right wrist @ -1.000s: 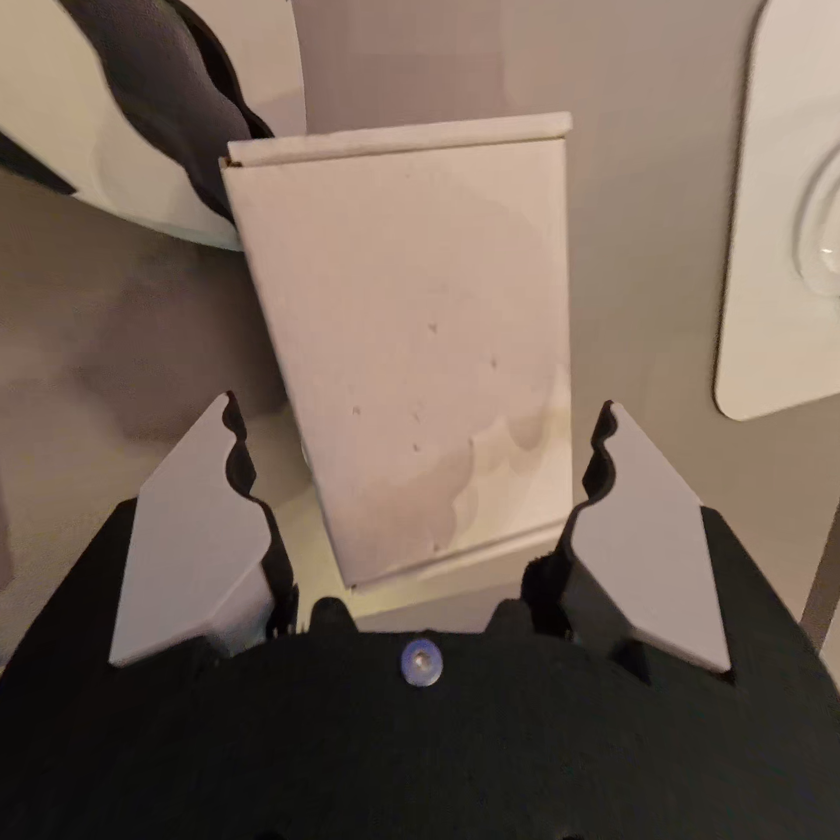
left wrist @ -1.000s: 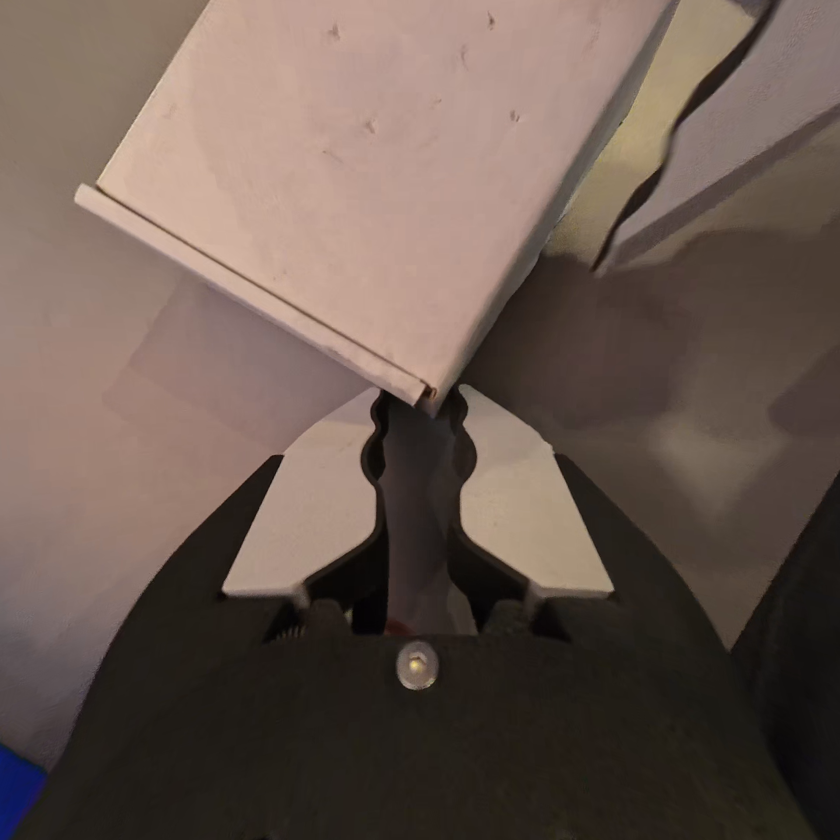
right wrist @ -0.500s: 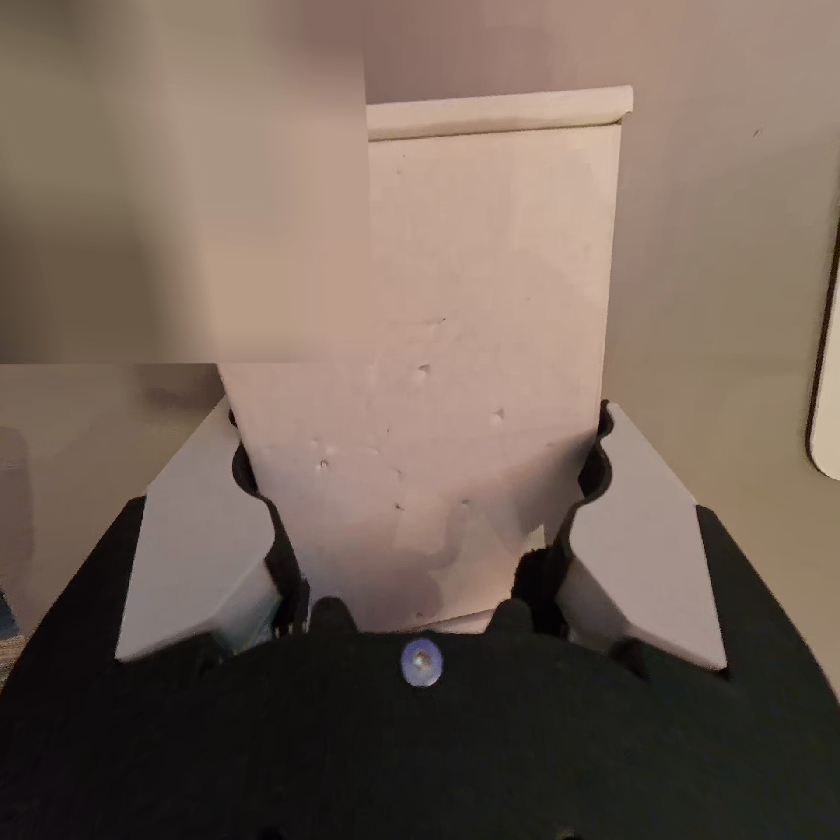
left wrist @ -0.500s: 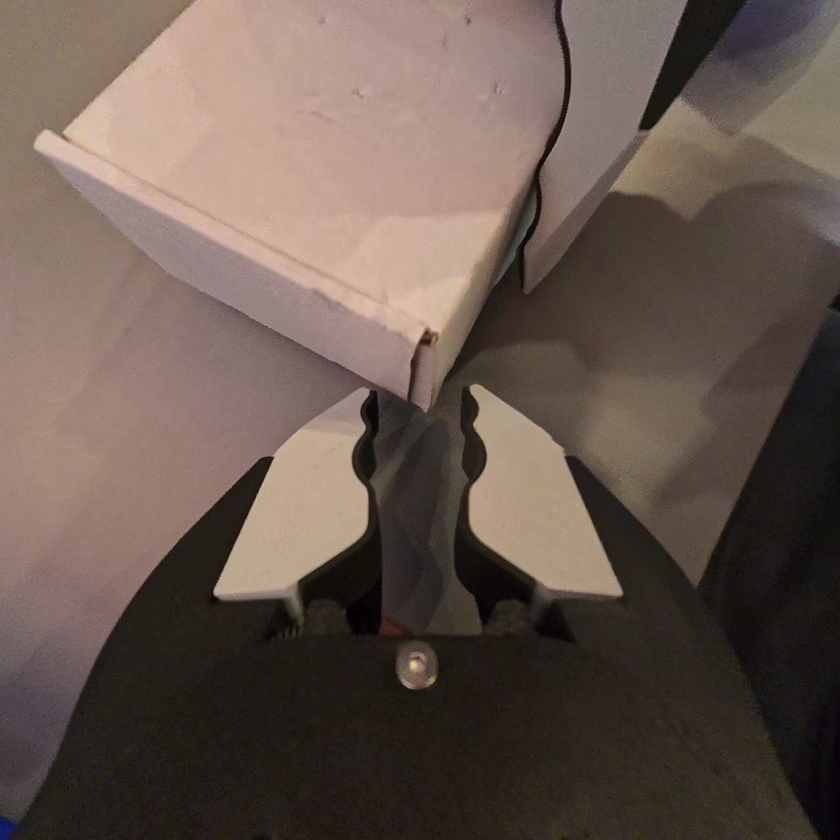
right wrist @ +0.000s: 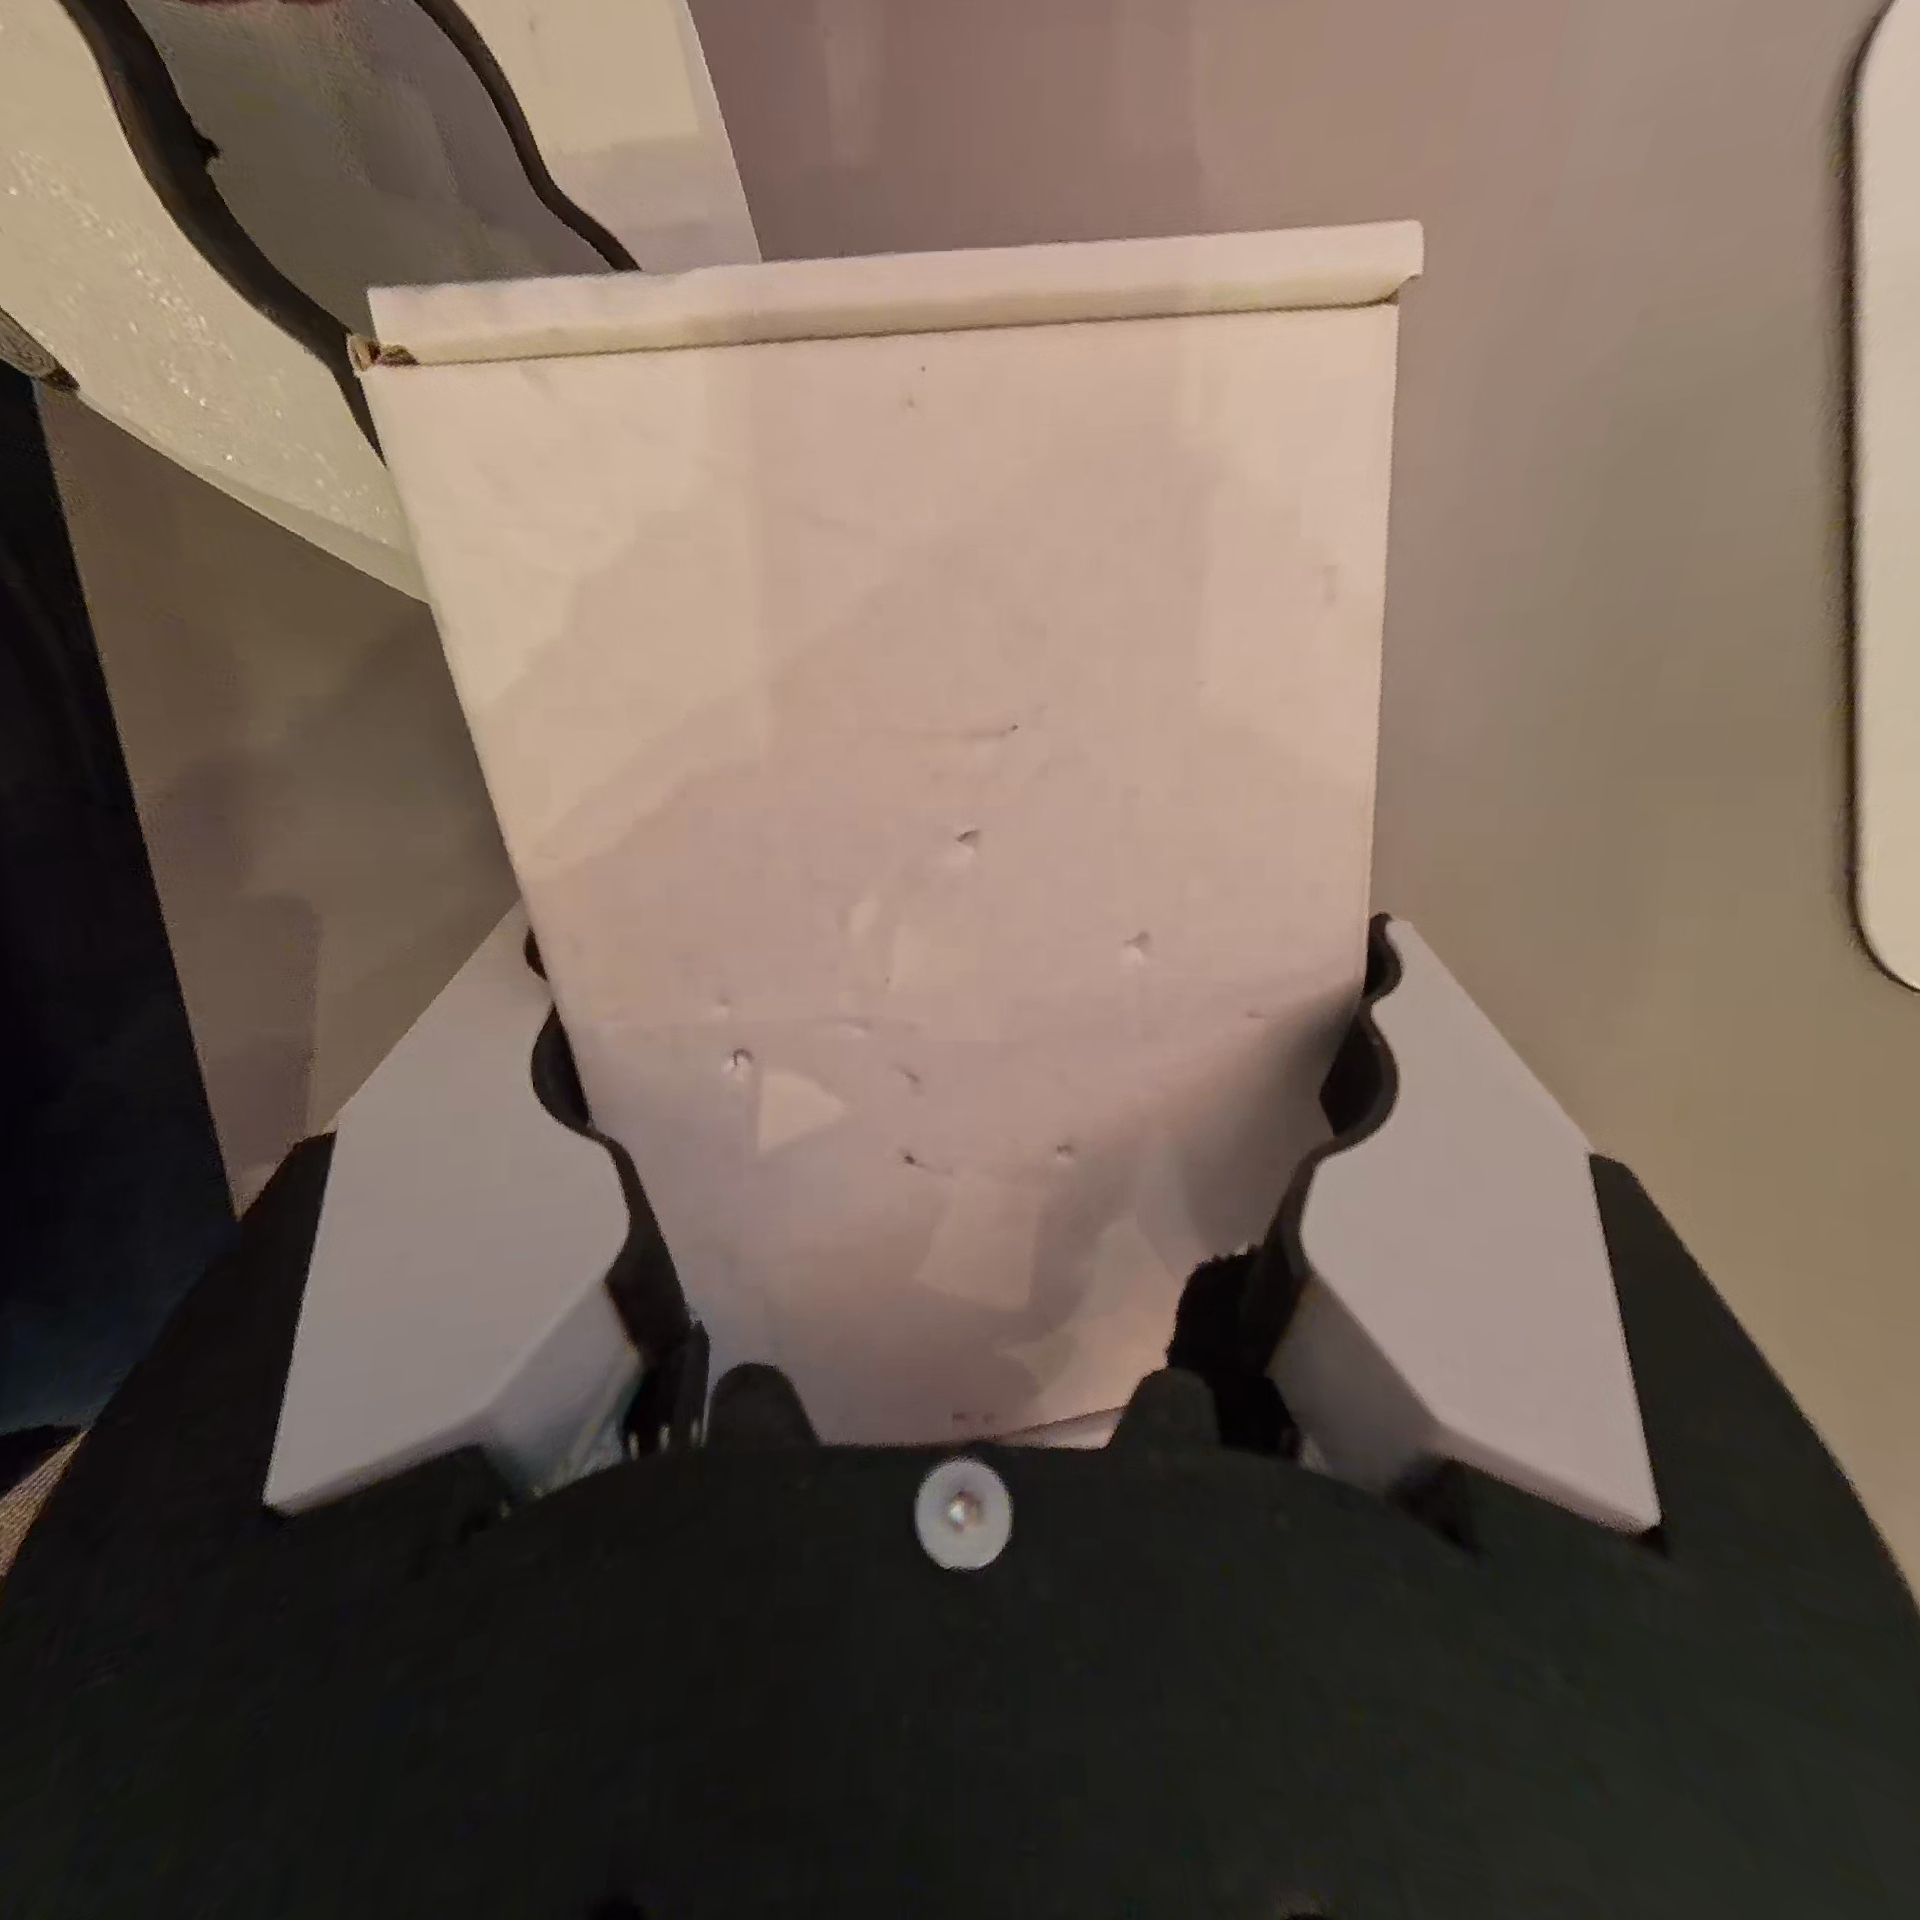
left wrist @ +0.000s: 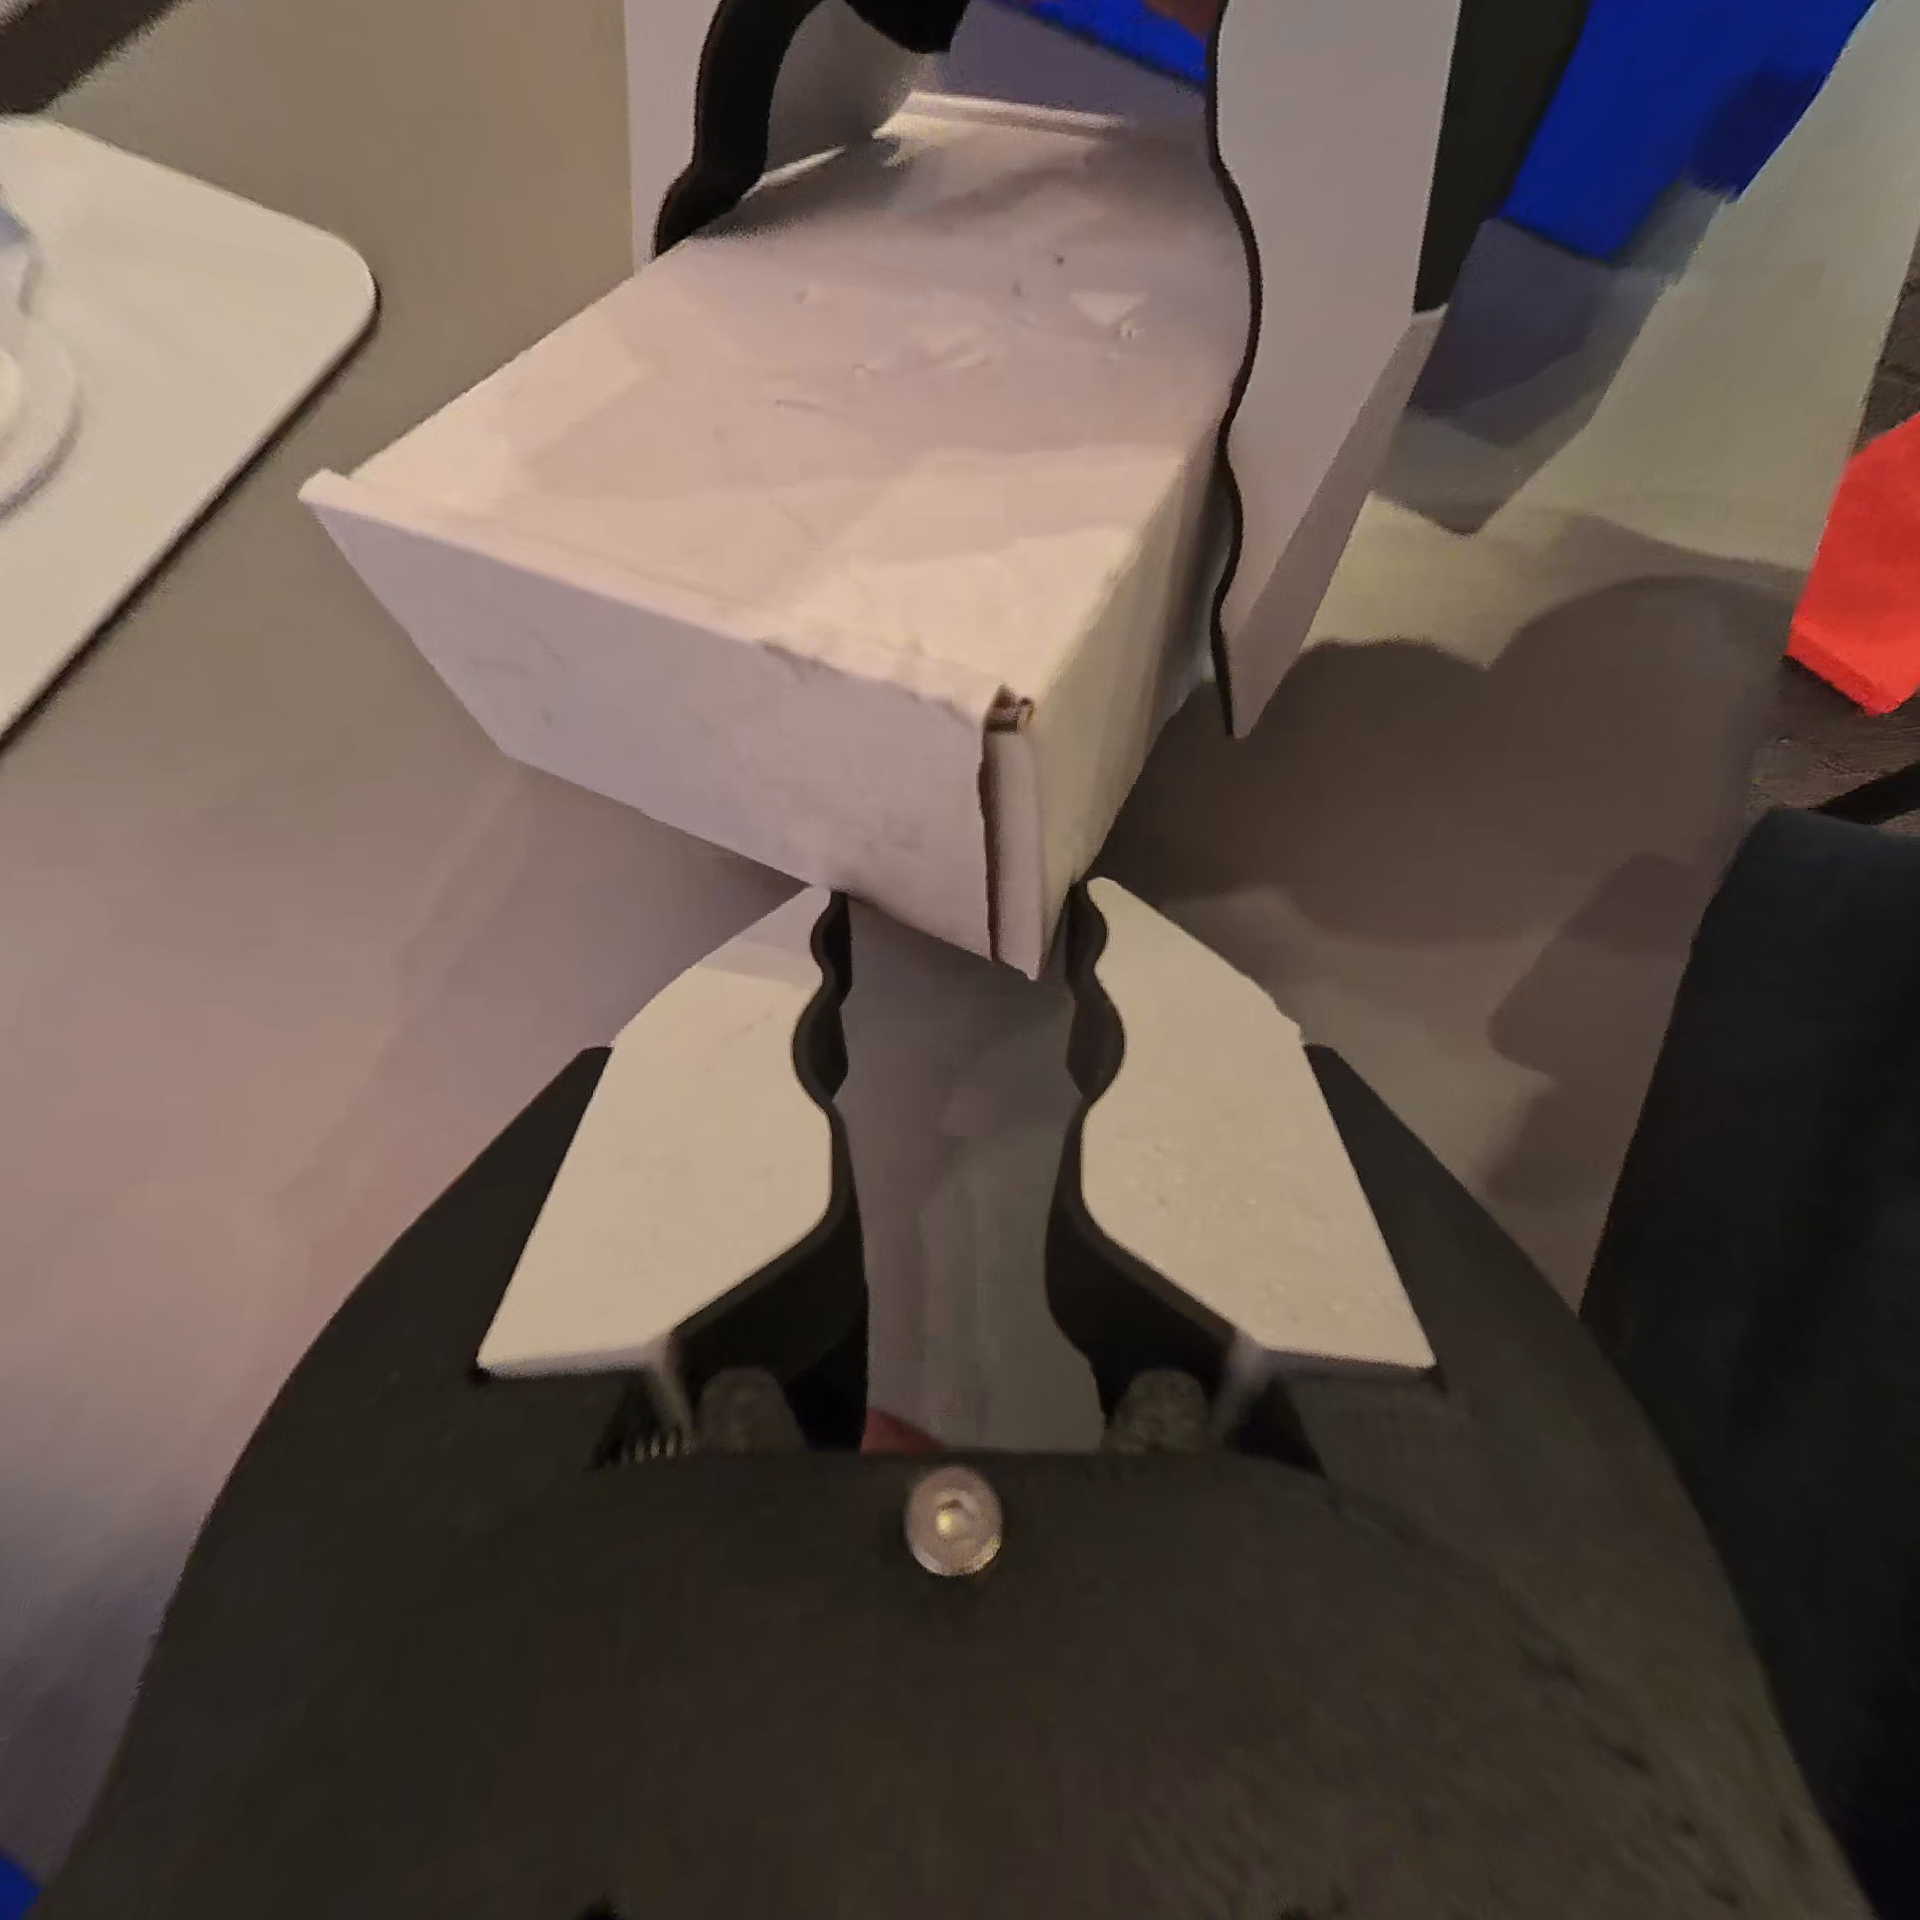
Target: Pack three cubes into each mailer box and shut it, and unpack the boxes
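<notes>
My right gripper [right wrist: 956, 1039] clamps the closed white box [right wrist: 914, 727] by its stiff sides, while my left gripper [left wrist: 951, 935] sits part-open, empty, at its corner.

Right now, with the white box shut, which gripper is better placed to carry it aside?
Right. The right gripper straddles the mailer box, fingers against both long sides. The left gripper only meets one corner, jaws narrow, so it would likely slip.

The closed mailer box [right wrist: 914, 727] sits between the 2 fingers of the right gripper [right wrist: 961, 1039], above the table [left wrist: 260, 831]. The left gripper [left wrist: 951, 935] is at its near corner. A mat [left wrist: 156, 343] lies far left, a cube [left wrist: 1870, 592] far right.
</notes>
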Demonstrator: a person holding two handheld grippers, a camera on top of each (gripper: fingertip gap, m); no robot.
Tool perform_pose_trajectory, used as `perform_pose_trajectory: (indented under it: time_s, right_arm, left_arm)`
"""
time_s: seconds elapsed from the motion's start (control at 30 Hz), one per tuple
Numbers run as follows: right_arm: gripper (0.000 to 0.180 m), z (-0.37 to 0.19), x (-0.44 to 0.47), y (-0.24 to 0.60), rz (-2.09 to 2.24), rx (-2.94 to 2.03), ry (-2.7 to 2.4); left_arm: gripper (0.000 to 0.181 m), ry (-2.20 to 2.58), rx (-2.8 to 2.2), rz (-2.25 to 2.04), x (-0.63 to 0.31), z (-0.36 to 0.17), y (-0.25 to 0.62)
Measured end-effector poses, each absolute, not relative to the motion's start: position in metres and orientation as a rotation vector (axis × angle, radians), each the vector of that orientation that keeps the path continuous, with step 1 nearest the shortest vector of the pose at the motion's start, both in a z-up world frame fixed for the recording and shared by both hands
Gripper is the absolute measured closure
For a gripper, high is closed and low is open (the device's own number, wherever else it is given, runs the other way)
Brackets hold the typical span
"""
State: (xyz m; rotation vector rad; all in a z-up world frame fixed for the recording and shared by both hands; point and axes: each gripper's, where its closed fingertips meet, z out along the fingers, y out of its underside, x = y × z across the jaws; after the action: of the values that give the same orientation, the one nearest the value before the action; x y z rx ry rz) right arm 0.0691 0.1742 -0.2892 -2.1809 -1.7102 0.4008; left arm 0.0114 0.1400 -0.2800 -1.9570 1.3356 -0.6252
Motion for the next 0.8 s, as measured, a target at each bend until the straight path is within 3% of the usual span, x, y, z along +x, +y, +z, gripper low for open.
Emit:
perform_pose_trajectory:
  time_s: [0.03, 0.13, 0.43, 0.8]
  right_arm:
    - [0.037, -0.282, 0.071, 0.174, 0.396, -2.173, -1.697]
    - [0.037, -0.249, 0.087, 0.177, 0.360, -2.136, -1.653]
    - [0.037, -0.133, 0.223, 0.198, 0.051, -2.106, -1.463]
    - [0.036, -0.172, 0.403, 0.196, -0.321, -2.335, -1.514]
  left_arm:
    - [0.142, 1.323, -1.940, -0.653, 0.013, -0.273, 0.139]
    - [0.125, 1.265, -1.899, -0.686, 0.012, -0.254, 0.143]
    - [0.133, 1.249, -1.936, -0.676, 0.004, -0.261, 0.148]
    - [0.134, 1.324, -1.983, -0.647, 0.007, -0.284, 0.143]
